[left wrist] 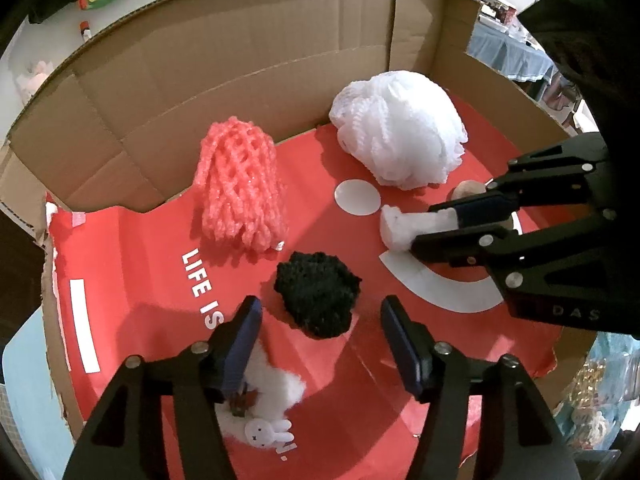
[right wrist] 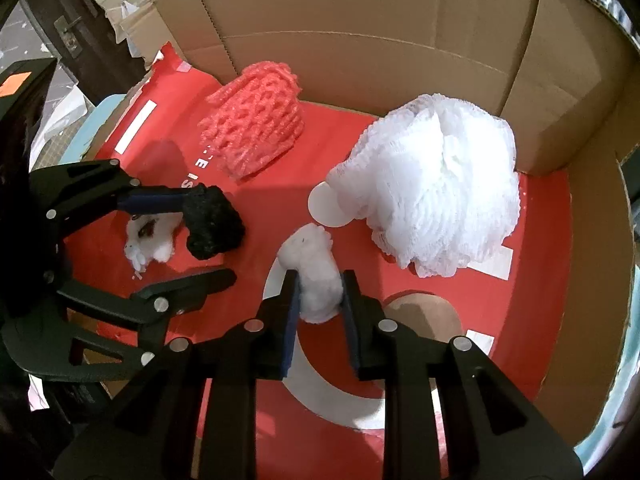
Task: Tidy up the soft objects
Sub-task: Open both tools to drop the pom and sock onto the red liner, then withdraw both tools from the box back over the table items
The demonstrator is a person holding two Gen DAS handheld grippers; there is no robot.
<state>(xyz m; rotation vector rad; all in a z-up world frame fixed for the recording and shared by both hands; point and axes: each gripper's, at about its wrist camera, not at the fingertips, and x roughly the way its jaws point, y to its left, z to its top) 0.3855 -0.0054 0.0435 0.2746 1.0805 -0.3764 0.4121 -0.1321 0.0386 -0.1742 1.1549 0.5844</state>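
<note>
Our right gripper (right wrist: 318,290) pinches a white fluffy piece (right wrist: 312,276); our left gripper (left wrist: 320,316) stands wide around the black pom (left wrist: 316,294), half hiding a white plush (left wrist: 264,412).

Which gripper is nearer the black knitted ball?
Left. The left gripper is open, straddling the black knitted ball. The right gripper is off to the side, shut on the small white fluffy piece.

Both cams ride grippers, angled steeply down into box (left wrist: 248,40), close range. Left view enters from near-left of black puff (left wrist: 318,294), facing far wall. Right view enters right of puff (right wrist: 212,222), same heading. Shared: puff, pink net (left wrist: 240,184), white pouf (right wrist: 432,188), red floor (right wrist: 536,260).
</note>
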